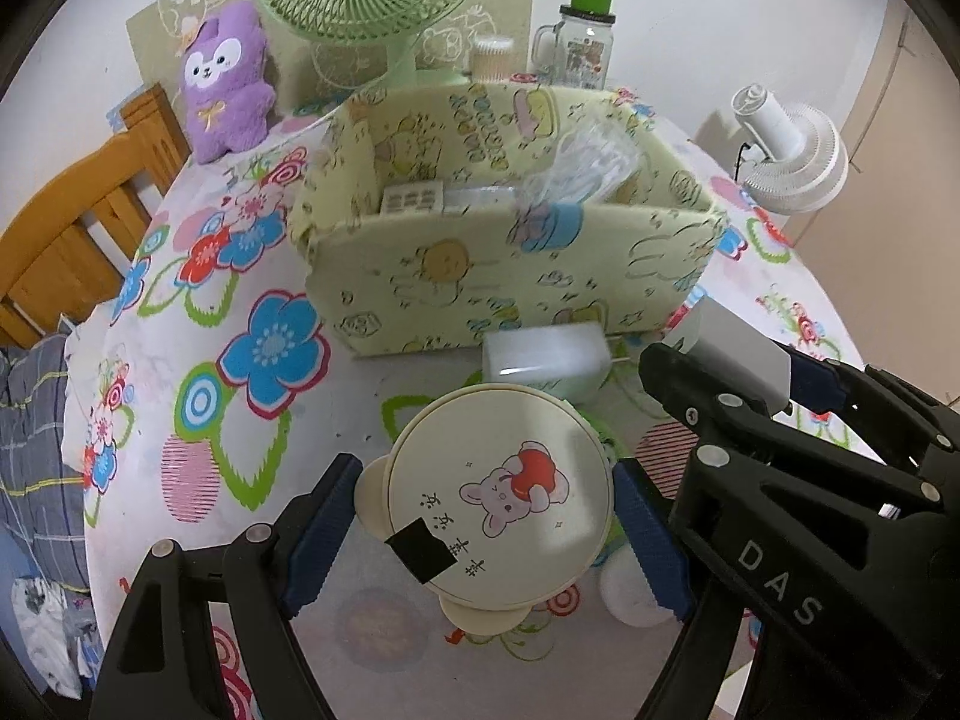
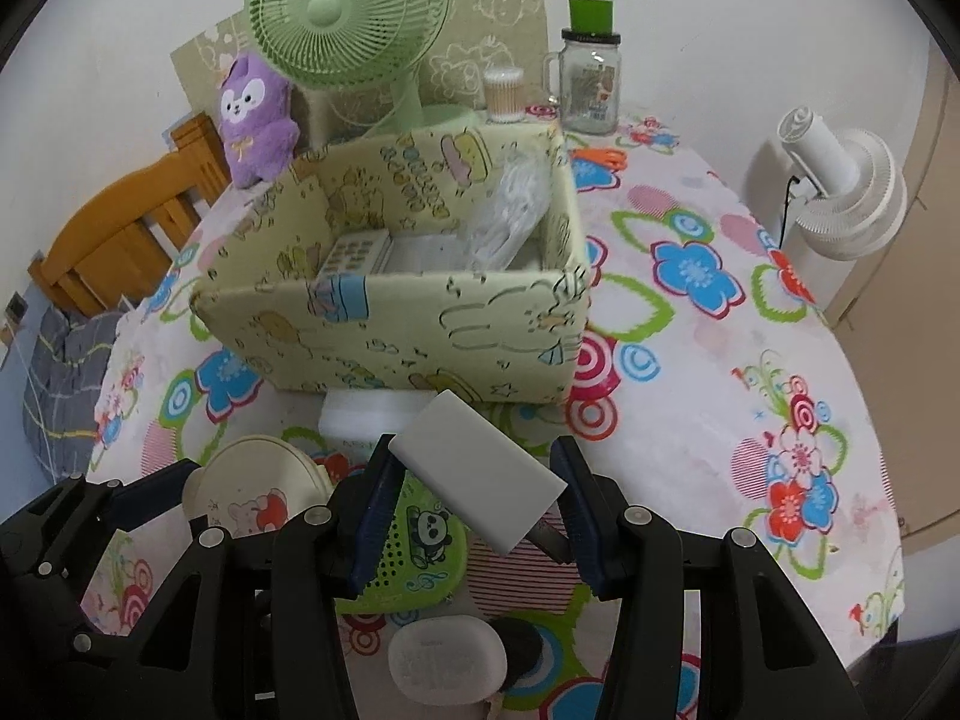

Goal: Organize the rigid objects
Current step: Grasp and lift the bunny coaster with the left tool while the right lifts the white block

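Left tool [image 1: 486,531] pinching a round cream lidded container [image 1: 501,495] by its sides, bunny-printed lid up, lifted clear of the flowered table [image 1: 252,480]; blue pads [image 1: 321,516] pressed on either flank, container sitting squarely between the fingers

Right tool [image 2: 474,507] clamped on one white rectangular block [image 2: 477,471], held aslant, long axis running from upper left down to lower right, far end tipped toward the yellow cartoon-print storage box [image 2: 396,330]; block crossing the gap between both pads, ends sticking out past them

One storage box, open-topped, just beyond both tools; inside, a white keypad-like item [image 2: 354,255] and a clear plastic bundle [image 2: 510,210]; a second white block [image 1: 543,360] lying on the table against the box front; one green panda-print item [image 2: 414,552] under the right tool; one white oval case [image 2: 447,654] nearer the camera

Behind the box: one green fan [image 2: 348,18], one purple plush [image 2: 255,120], one glass mug jar [image 2: 591,81]; one white fan [image 2: 846,195] off to the right
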